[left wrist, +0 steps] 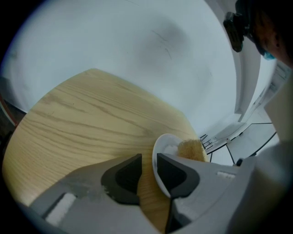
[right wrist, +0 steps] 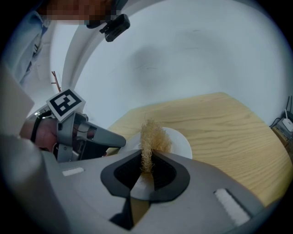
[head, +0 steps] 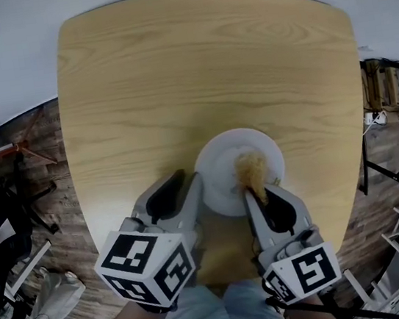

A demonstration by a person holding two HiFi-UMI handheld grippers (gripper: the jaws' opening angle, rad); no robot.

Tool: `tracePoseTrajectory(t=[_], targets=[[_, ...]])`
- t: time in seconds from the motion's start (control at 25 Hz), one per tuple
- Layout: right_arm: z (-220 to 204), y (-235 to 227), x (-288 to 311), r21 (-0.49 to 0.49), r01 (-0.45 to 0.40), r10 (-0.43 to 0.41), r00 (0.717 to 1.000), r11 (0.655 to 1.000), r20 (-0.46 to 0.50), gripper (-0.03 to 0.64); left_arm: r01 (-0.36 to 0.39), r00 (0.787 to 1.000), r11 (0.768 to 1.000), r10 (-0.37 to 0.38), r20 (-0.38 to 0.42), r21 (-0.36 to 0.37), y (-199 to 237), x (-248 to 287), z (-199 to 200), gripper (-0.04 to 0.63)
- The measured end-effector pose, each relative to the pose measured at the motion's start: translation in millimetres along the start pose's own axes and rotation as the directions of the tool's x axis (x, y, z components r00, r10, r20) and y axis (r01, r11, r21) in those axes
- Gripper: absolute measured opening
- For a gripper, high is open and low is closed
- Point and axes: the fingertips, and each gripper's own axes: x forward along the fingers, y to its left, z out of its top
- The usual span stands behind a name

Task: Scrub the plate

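Tan fibrous scrubber (head: 252, 172) is pinched tight in the right gripper (head: 259, 196), long axis running out over the white plate (head: 219, 163), which lies flat on the desk (head: 173, 84). Left gripper (head: 189, 179) jaws are apart, nothing clamped, at the plate's left rim.

Light: soft, even, cool white, room fairly bright | Shadows: faint grey smudge on pale background (right wrist: 149, 59), mild shade on table (head: 221, 252) | Highlights: plate (head: 221, 181) slightly washed out | Lens: heavy fisheye bend, black corners in both gripper views | Focus: close foreground soft, wood grain sharp
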Motion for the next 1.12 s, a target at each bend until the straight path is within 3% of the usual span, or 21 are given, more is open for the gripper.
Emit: tracePoseTrajectory(t=[0.2, 0.48, 0.68, 1.12], targets=[[3.3, -1.6, 2.6, 0.032, -0.006, 0.005, 1.000, 0.999, 0.010, 0.046, 0.056, 0.998, 0.997, -0.058, -0.036, -0.054, -9.2, 2.7, -0.9, 0.115], [5.3, -3.1, 0.8, 0.046, -0.021, 0.020, 1.000, 0.999, 0.017, 0.045, 0.013, 0.999, 1.000, -0.014, -0.048, -0.022, -3.7, 3.3, -0.6, 0.117], [4.4, 1.5, 2.8, -0.003, -0.049, 0.049, 0.999, 0.999, 0.000, 0.044, 0.038, 0.997, 0.996, -0.043, -0.057, -0.086, -4.2, 4.6, -0.2, 0.117], [8.7, 0.0, 2.0, 0.049, -0.064, 0.062, 0.998, 0.997, 0.033, 0.044, 0.055, 0.995, 0.998, -0.055, -0.083, -0.009, -17.2, 11.2, -4.6, 0.147]])
